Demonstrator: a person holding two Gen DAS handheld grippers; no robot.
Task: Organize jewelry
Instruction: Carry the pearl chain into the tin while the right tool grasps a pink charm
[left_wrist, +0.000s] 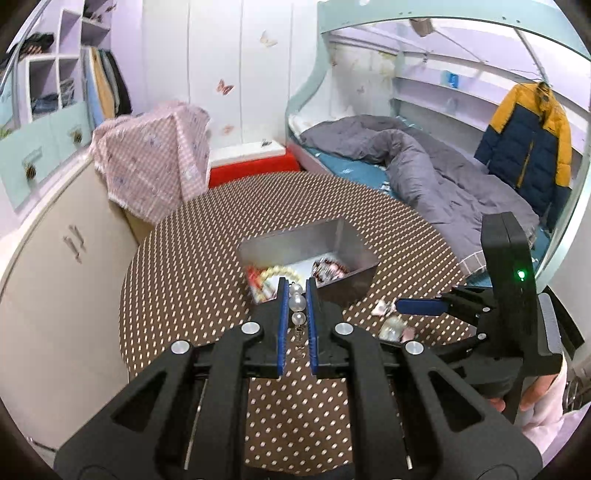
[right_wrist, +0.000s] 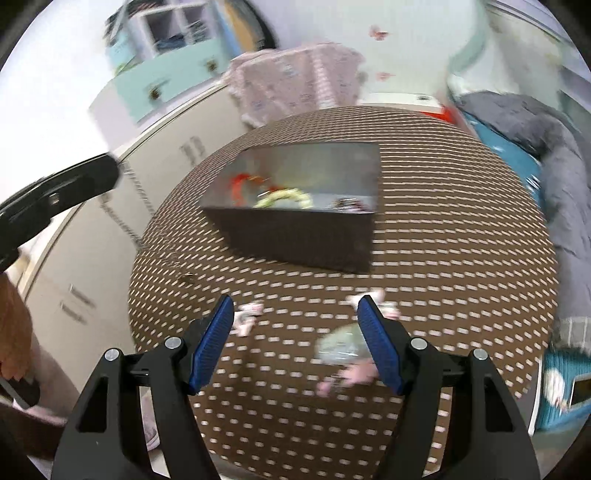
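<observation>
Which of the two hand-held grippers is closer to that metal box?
Left. The left hand-held gripper, holding a pearl string, is at the metal box's near edge; the right hand-held gripper hangs open farther back.

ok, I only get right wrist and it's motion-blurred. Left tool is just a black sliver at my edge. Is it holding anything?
Observer: Yes. The left tool is shut on a pearl strand, with the beads pinched between its blue pads.
Operator: Is it over the box yet?
Observer: The tool's tips sit at the near rim of the metal box in the left wrist view. I cannot tell whether the strand is past the rim. A thin tail hangs below the pearls.
Operator: The box's right end is smeared here. Anything in it?
Observer: A dark-and-pink piece lies on the box floor there.
</observation>
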